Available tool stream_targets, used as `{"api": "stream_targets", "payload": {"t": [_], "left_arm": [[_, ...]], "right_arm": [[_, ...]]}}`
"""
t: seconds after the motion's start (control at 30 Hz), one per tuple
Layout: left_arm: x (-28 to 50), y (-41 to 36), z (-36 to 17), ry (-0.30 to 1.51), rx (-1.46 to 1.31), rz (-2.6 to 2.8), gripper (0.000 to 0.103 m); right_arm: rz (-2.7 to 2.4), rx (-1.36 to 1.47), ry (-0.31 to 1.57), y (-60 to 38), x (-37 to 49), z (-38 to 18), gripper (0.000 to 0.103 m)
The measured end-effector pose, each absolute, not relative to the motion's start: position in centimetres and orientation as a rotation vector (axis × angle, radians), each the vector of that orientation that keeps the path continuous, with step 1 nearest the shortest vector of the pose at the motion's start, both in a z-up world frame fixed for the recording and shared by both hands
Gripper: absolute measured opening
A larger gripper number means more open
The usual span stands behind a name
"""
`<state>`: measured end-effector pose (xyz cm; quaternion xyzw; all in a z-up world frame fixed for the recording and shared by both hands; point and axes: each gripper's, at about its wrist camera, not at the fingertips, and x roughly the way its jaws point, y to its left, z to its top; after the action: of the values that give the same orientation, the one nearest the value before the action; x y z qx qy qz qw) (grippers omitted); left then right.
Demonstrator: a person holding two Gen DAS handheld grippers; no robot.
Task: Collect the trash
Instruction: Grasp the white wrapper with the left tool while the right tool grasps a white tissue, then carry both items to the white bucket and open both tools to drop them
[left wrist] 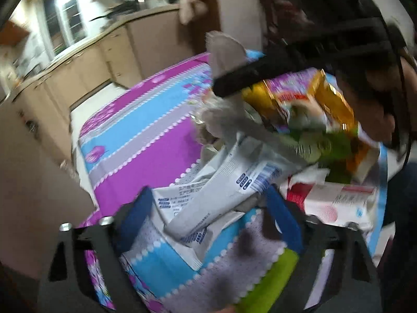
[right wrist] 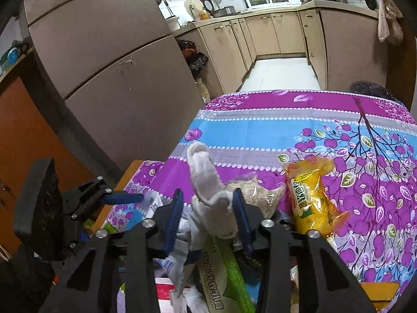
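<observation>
Right claw [right wrist: 208,208] clamped on a crumpled grey-white cloth [right wrist: 208,193], limp, one end sticking up, held above the trash pile at the near edge of the tabletop [right wrist: 260,127]. Left claw [left wrist: 208,206] apart around white printed wrappers [left wrist: 221,193]; yellow snack bag [right wrist: 310,198] just beside

Black tongs [right wrist: 208,214], blue pads [right wrist: 173,217], silver screws [right wrist: 268,223]

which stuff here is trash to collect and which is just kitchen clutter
Part of the job:
- grey sock-like rag between the right tool fingers
- white wrappers at the left tool
- yellow snack bag
- clear bag of grains
- green-and-white packet

Just lying about:
- fridge
- hanging towel
- floral tablecloth
</observation>
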<state>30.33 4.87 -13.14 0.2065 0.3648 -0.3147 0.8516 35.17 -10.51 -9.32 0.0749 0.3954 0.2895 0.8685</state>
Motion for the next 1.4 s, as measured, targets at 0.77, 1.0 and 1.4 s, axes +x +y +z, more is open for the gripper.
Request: {"api": "stream_targets", "payload": {"t": [0.77, 1.0, 1.4], "left_arm": [[27.2, 5.1, -11.2, 0.64, 0.273, -0.642, 0.027], [25.8, 6.5, -6.5, 0.552, 0.058, -0.556, 0.027], [21.7, -2.3, -2.7, 0.534, -0.09, -0.492, 0.028]], "right_arm": [[0.522, 0.113, 0.611, -11.5, 31.4, -5.7, 0.006], [0.399, 0.068, 0.499, -14.1, 27.1, -1.6, 0.006], [0.233, 0.064, 0.442, -23.1, 17.1, 1.5, 0.006]]}}
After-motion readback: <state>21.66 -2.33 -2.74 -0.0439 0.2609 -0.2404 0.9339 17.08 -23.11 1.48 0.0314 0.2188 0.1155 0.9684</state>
